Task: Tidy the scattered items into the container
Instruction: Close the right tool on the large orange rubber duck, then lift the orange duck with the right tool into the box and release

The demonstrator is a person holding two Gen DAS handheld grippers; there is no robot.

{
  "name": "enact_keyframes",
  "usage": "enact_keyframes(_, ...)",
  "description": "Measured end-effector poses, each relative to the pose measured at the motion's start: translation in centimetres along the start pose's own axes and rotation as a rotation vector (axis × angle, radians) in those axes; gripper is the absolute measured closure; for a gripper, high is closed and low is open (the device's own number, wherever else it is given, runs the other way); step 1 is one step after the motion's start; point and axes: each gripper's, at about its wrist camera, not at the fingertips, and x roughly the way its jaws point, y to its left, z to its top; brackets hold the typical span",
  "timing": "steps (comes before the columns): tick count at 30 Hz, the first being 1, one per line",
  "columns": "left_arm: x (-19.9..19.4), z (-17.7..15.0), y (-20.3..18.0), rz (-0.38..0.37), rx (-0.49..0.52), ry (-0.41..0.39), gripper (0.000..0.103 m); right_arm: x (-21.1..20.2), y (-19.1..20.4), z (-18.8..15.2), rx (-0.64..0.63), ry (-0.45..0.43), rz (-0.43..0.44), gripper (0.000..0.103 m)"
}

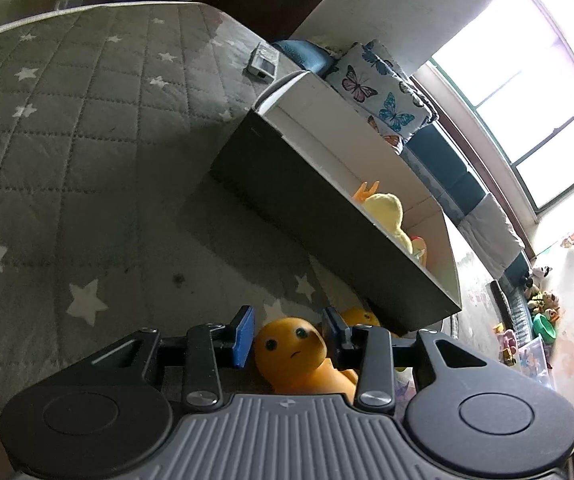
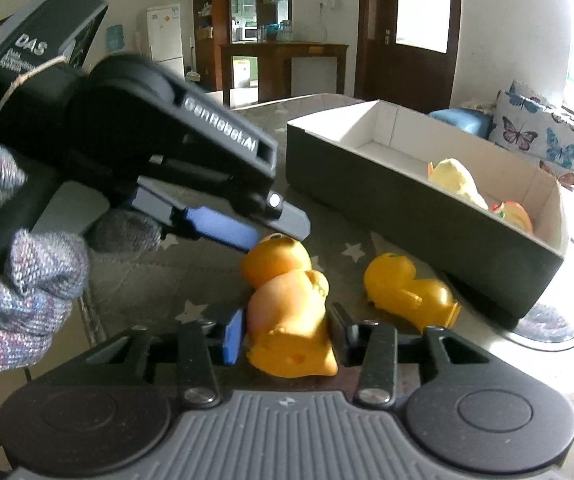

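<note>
Crowding is the chief hazard. In the left wrist view the left gripper (image 1: 290,332) has its fingers apart on either side of the faced orange toy (image 1: 291,352) at 6 o'clock. The pads are very close to its head, but I cannot tell whether they press. If they grip only the round head, the toy could squirt out and roll on the quilted star cover (image 1: 87,152). This view counts one faced toy, one orange duck (image 1: 361,316) just past it at 5 o'clock, and one container (image 1: 307,200) at 3 o'clock. One pale yellow plush (image 1: 385,208) already lies in the container, and one small box (image 1: 263,62) sits at 12 o'clock. In the right wrist view the right gripper (image 2: 287,338) straddles a peach-orange toy (image 2: 287,312) at 6 o'clock, fingers spread; contact is unclear. The left gripper comes in from 10 o'clock onto the orange head touching that toy, so the two tools could knock together, or lifting one toy could drag the other. I count two grippers, three orange shapes on the cover, though the near two may be one toy, and two items boxed, counting a red-and-orange item (image 2: 515,212).
</note>
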Motion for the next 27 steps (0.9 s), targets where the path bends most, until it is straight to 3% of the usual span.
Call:
enact_keyframes(10,0.4,-0.6,-0.9,0.049,0.014,0.004,0.062,-0.1,0.2,-0.2,-0.008,0.004,0.0,0.059)
enact_keyframes(27,0.7,-1.3,-1.2,0.065,0.033,0.035,0.059,-0.4,0.3,-0.5,0.009,-0.003,0.009,0.06)
